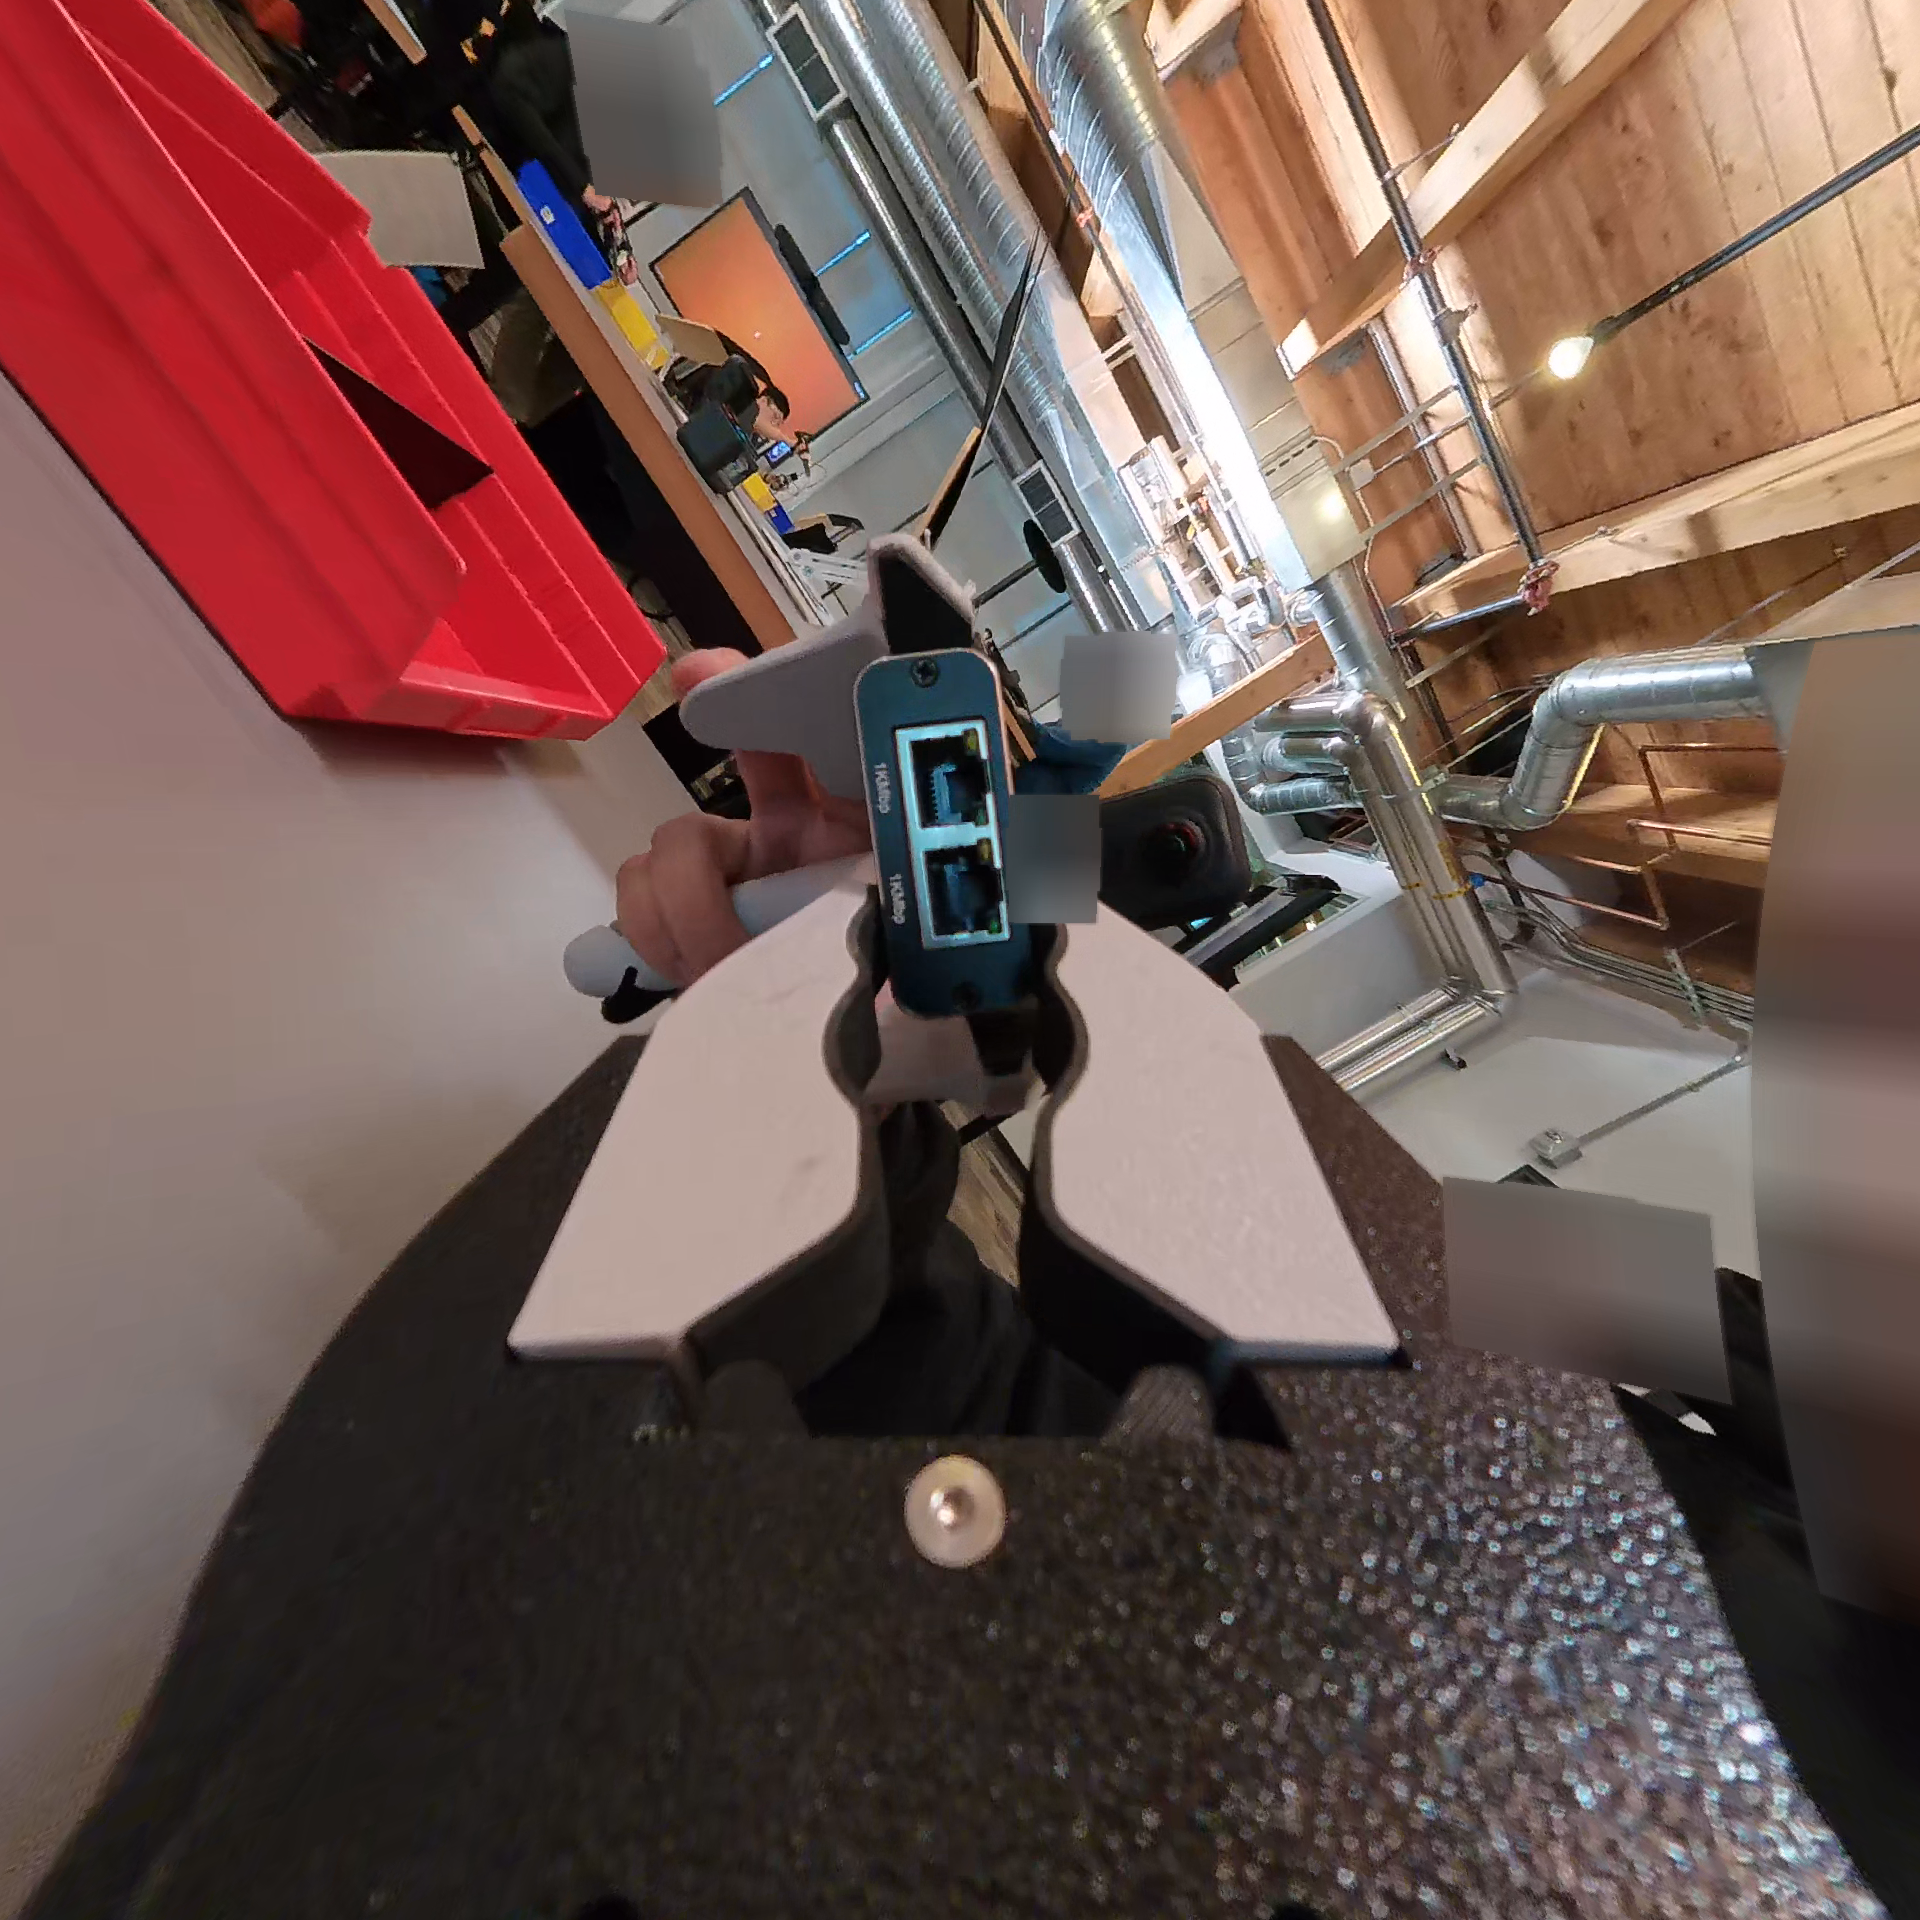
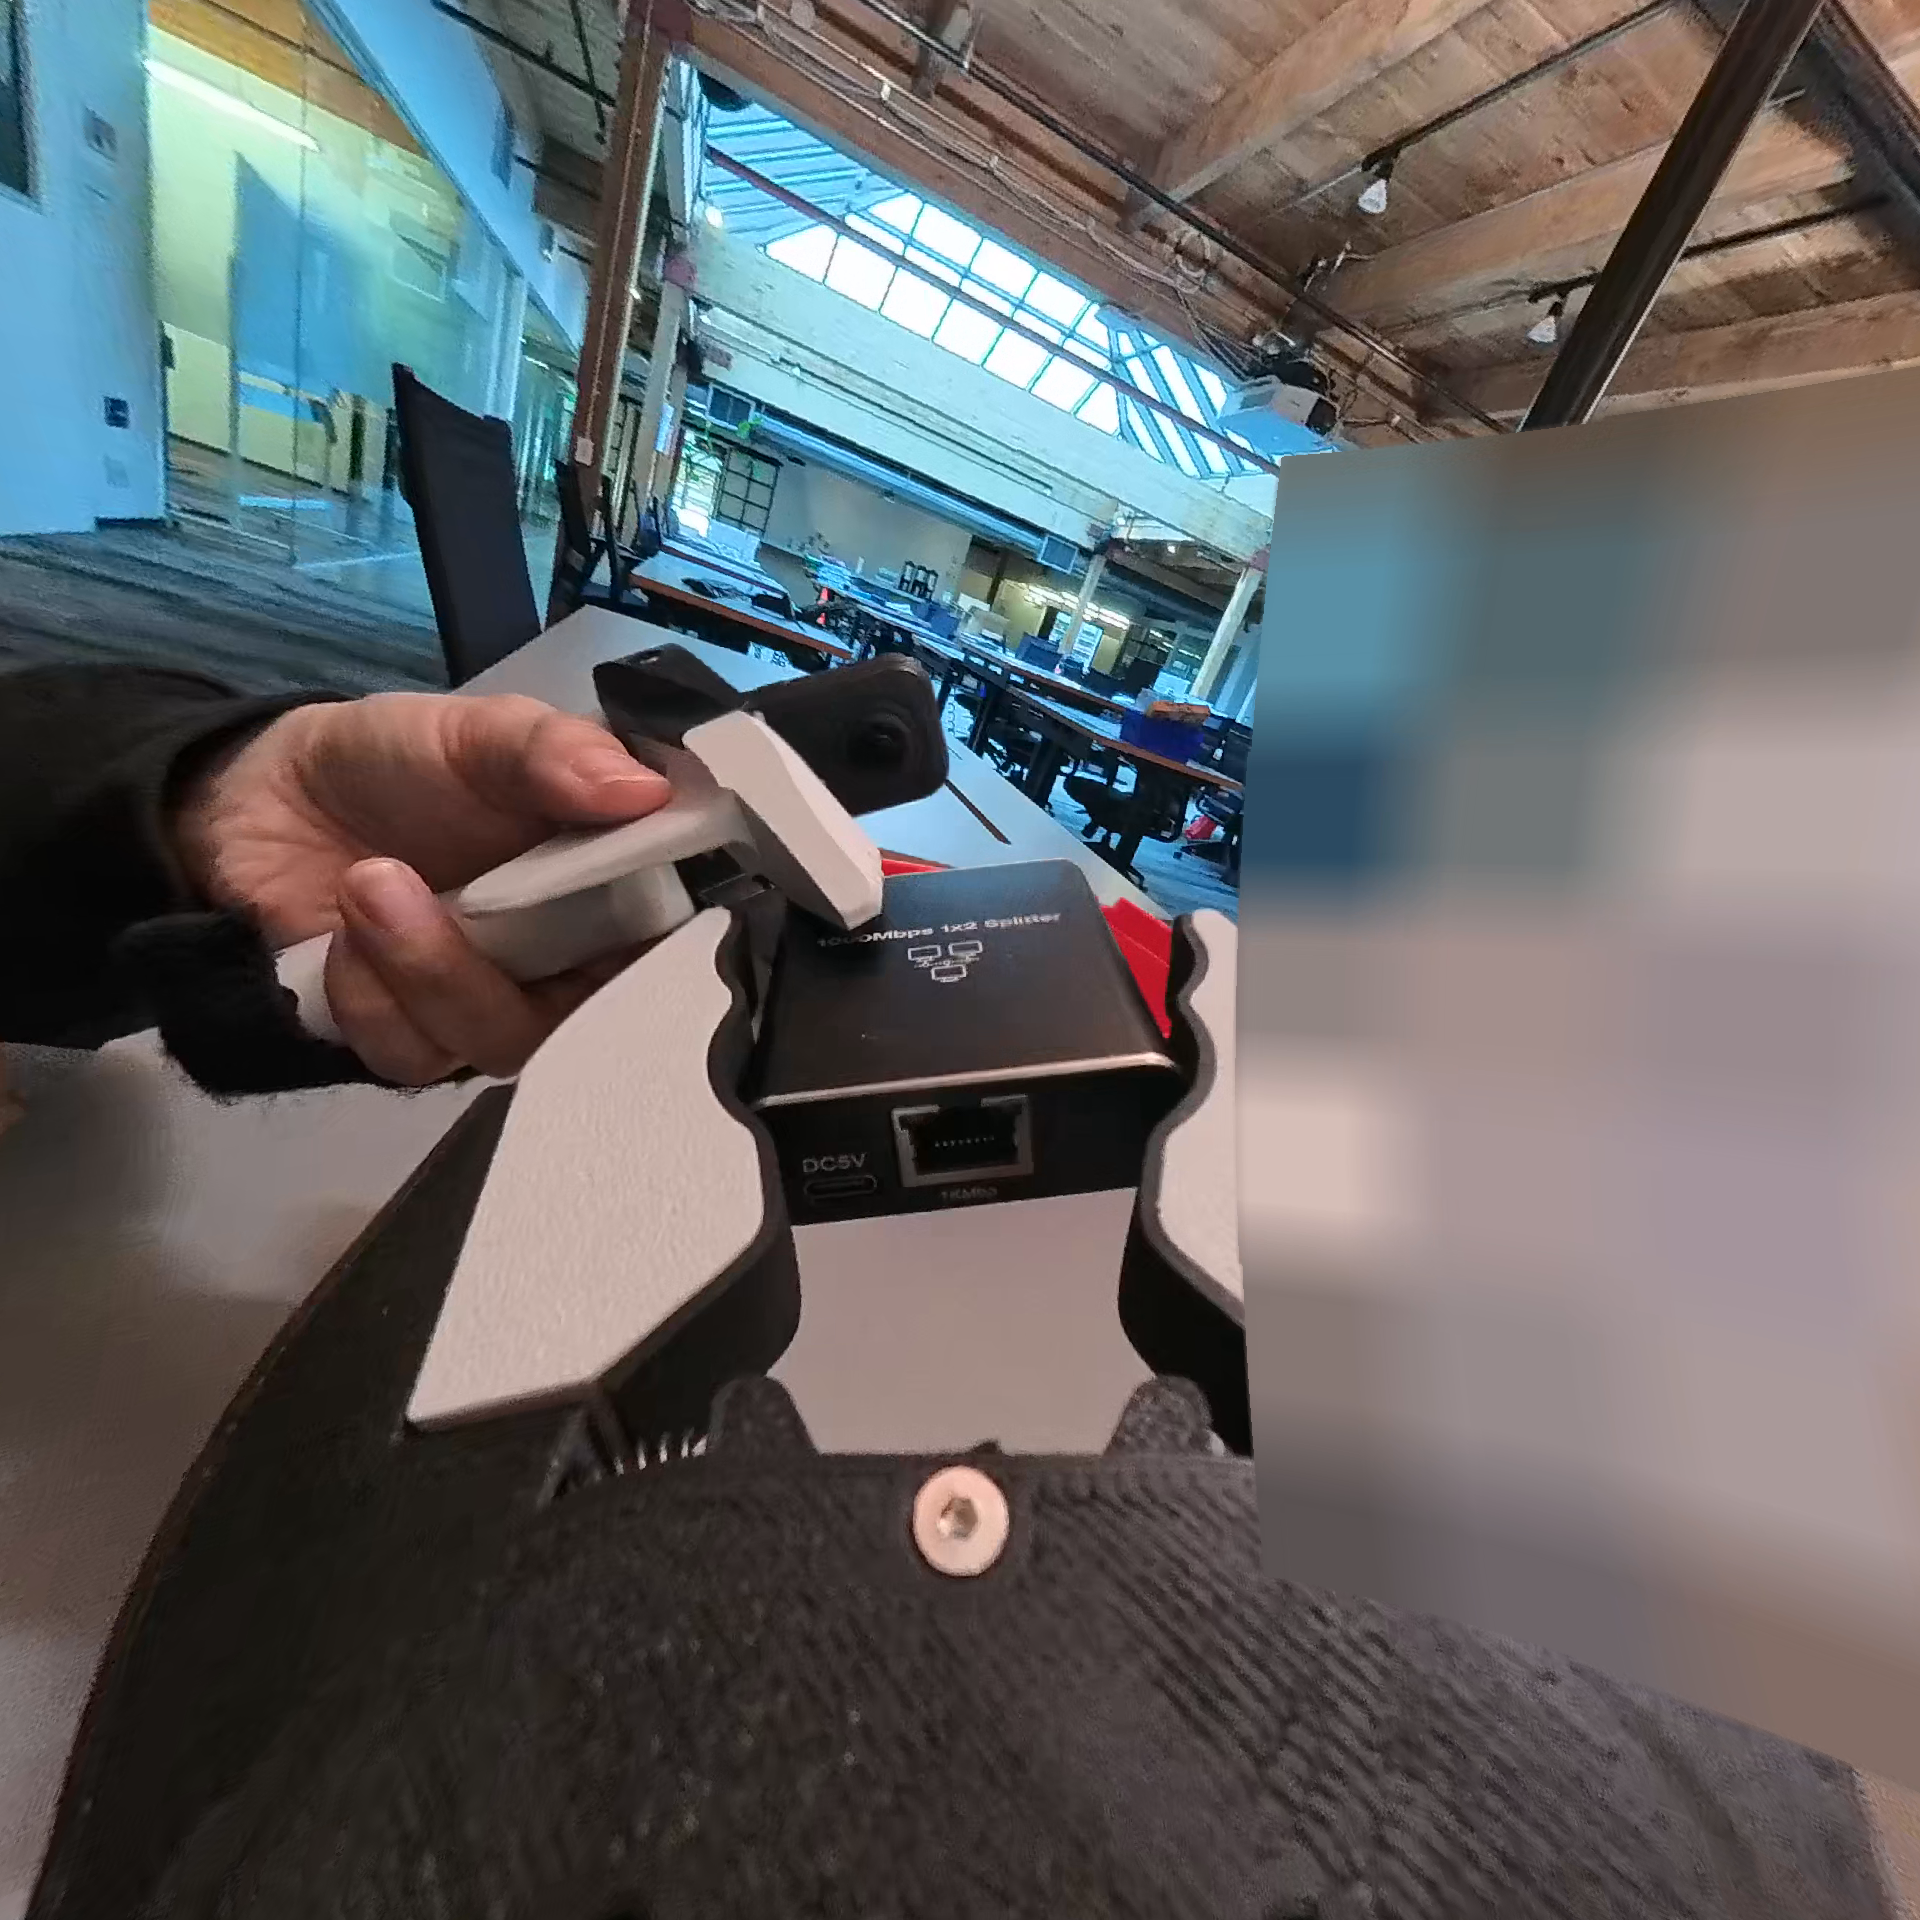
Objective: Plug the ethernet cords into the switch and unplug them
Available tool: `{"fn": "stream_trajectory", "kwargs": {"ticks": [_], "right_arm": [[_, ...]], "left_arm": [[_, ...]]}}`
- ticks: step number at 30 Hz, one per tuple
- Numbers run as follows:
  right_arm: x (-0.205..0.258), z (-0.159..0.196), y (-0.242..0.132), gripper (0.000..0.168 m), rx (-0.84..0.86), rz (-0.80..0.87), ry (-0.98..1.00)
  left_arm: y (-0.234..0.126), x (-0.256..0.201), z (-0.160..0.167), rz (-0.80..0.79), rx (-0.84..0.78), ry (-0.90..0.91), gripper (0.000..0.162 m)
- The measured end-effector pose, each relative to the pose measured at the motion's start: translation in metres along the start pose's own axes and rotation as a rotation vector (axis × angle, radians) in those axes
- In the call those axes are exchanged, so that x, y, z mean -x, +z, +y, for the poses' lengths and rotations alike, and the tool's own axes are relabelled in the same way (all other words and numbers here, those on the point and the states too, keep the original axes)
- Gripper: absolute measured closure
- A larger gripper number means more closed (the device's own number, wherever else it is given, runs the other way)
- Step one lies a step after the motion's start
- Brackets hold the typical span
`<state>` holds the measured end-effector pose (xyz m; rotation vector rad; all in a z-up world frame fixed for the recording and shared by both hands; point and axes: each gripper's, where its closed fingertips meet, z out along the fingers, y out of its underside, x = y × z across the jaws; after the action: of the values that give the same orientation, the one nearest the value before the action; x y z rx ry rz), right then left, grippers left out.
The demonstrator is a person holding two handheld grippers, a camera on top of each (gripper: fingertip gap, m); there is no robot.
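The switch (image 1: 940,831) is a small dark metal box held in the air between both grippers. In the left wrist view its end with two empty ports faces me. My left gripper (image 1: 956,971) is shut on its flat faces at that end. In the right wrist view the switch (image 2: 956,1029) shows its other end, with one empty port and a power socket. My right gripper (image 2: 961,935) is shut on its two side edges. The left gripper's upper finger (image 2: 790,821) rests on the switch's top far end. No cord sits in any visible port.
A red plastic bin (image 1: 260,364) stands on the pale grey table (image 1: 208,935) beyond the switch. A hand (image 2: 416,810) holds the left gripper's handle. The table top (image 2: 935,1330) lies below the switch. Desks and chairs fill the room behind. My two grippers' fingertips are within a few centimetres of each other.
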<state>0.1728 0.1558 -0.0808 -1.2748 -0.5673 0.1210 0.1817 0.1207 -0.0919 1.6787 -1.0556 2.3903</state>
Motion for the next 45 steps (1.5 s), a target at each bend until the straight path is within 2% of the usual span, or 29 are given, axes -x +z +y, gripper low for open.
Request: {"fn": "stream_trajectory", "kwargs": {"ticks": [17,21,32,41,45], "right_arm": [[0.014,-0.006,-0.002,0.092,-0.039,-0.100,0.027],[0.015,-0.007,-0.006,0.103,-0.037,-0.130,0.043],[0.013,-0.008,-0.005,0.104,-0.024,-0.109,0.050],[0.008,0.009,-0.001,0.104,0.060,-0.071,0.065],[0.010,0.005,-0.002,0.104,0.012,-0.103,0.120]], "left_arm": [[-0.012,-0.006,0.001,-0.011,-0.009,-0.036,0.137],[-0.018,-0.007,-0.001,-0.020,-0.023,-0.041,0.137],[-0.017,-0.009,-0.005,-0.017,-0.075,-0.052,0.137],[-0.019,0.003,-0.012,-0.108,-0.112,-0.015,0.137],[-0.018,-0.001,-0.009,-0.085,-0.078,0.027,0.135]]}}
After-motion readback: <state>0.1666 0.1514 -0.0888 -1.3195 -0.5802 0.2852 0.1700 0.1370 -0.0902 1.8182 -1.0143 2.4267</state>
